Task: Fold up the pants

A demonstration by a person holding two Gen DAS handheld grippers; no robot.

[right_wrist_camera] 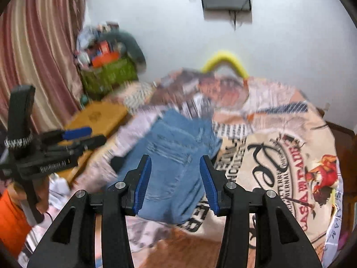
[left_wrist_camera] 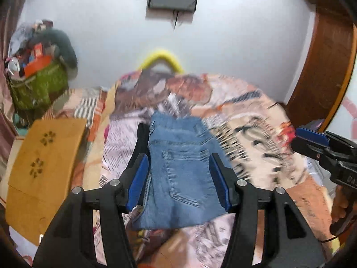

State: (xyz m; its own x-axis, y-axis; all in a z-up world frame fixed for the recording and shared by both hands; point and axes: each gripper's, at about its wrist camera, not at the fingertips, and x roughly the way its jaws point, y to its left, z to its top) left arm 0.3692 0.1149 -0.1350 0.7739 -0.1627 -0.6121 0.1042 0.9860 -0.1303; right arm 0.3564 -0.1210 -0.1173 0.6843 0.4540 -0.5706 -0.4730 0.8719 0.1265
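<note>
The blue jeans (left_wrist_camera: 178, 169) lie folded in a compact stack on the patterned bedspread (left_wrist_camera: 256, 134), back pocket up; they also show in the right wrist view (right_wrist_camera: 176, 163). My left gripper (left_wrist_camera: 179, 169) is open and empty, held above the jeans with its blue pads on either side of them. My right gripper (right_wrist_camera: 176, 172) is open and empty too, above the near part of the jeans. In the left wrist view the right gripper (left_wrist_camera: 312, 138) shows at the right edge. In the right wrist view the left gripper (right_wrist_camera: 87, 136) shows at the left. Both views are blurred.
A tan board (left_wrist_camera: 42, 167) lies on the bed left of the jeans. A green basket of clutter (left_wrist_camera: 38, 82) stands at the back left by a striped curtain (right_wrist_camera: 33, 51). A yellow hoop (left_wrist_camera: 160, 59) peeks over the bed's far edge. A wooden frame (left_wrist_camera: 323, 67) is at the right.
</note>
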